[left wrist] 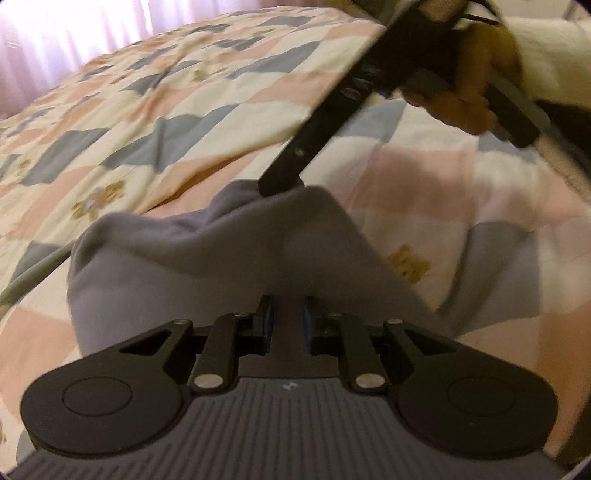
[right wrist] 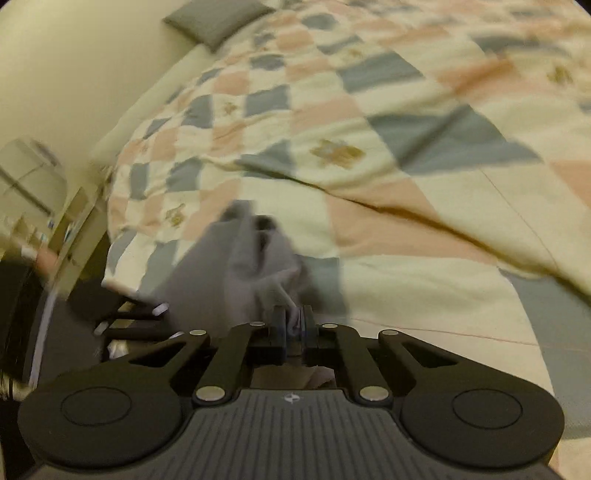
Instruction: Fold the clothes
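Left gripper (left wrist: 288, 319): blue-padded fingers (left wrist: 266, 314) standing slightly apart, pressing against the grey garment (left wrist: 207, 254). Right gripper (right wrist: 293, 325): jaws nearly closed, pinching a fold of the garment; seen from the left wrist view, reaching down to the garment's far edge. Hand (left wrist: 476, 74): gripping its handle, cream sleeve (left wrist: 550, 55) above.

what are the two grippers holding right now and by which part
Both grip the grey garment: right gripper pinches a bunched edge; left gripper clamps another fold of it.

The blanket (left wrist: 177, 110) is a pink, cream and slate-blue checkerboard with little tan bears, the garment (left wrist: 192, 258) plain lavender-grey, pillow (right wrist: 214, 26) grey, curtain (left wrist: 74, 33) pale pink.
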The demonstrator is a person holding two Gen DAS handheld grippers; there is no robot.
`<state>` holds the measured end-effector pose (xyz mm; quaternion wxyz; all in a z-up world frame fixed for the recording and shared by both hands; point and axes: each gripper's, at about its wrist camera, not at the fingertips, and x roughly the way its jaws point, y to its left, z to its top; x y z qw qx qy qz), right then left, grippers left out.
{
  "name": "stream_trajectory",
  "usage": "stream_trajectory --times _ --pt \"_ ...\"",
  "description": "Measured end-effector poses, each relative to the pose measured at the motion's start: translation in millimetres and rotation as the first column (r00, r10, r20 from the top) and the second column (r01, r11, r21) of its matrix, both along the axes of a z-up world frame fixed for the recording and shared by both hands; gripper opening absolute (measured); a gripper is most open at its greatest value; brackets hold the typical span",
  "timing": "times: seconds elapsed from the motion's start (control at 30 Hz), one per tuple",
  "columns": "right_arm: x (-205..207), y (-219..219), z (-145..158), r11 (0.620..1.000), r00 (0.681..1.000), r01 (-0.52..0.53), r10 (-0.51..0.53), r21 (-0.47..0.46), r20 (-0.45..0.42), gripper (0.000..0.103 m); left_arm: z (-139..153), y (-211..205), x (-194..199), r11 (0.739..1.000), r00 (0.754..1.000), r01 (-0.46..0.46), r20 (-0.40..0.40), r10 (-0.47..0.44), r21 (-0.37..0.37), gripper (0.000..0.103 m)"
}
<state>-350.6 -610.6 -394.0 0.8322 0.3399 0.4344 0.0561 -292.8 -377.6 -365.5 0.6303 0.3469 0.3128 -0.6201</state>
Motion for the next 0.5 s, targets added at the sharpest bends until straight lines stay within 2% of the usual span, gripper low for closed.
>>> stream_trajectory --times 0.1,0.17,0.2,0.27,0.33,0.4,0.5 --pt "5.1 -12.7 -18.5 0.997 0.999 -0.014 0.017 0.077 -0.039 0.009 -2.9 5.2 -8.7 1.0 0.999 -0.014 0.049 0.015 -0.02 0.013" --pt "8.3 -14.6 -19.4 0.999 0.994 -0.038 0.042 0.038 -0.097 0.017 -4.2 5.1 -14.7 1.0 0.997 -0.012 0.082 0.014 -0.023 0.013" --pt "9.6 -16.4 -15.2 0.999 0.993 -0.045 0.047 0.02 -0.107 0.017 -3.9 3.8 -15.9 1.0 0.996 -0.015 0.084 0.016 -0.02 0.013" --pt "10.0 -18.9 3.2 0.998 0.996 -0.062 0.06 -0.027 -0.067 0.016 -1.4 2.5 -14.6 0.999 0.996 -0.032 0.078 0.033 -0.015 0.013" --pt "12.2 -19.5 22.7 0.991 0.992 -0.123 0.123 -0.058 0.0 0.016 2.5 2.3 -10.9 0.998 0.996 -0.059 0.06 0.06 -0.015 0.014" --pt "18.2 -14.8 29.8 0.971 0.972 -0.232 0.233 -0.051 0.032 0.013 4.2 2.9 -9.4 0.997 0.996 -0.082 0.044 0.082 -0.009 0.014" --pt "31.2 -2.9 23.9 0.919 0.919 -0.393 0.394 -0.018 0.027 0.008 4.1 5.2 -11.3 0.996 0.995 -0.084 0.052 0.084 -0.006 0.014"
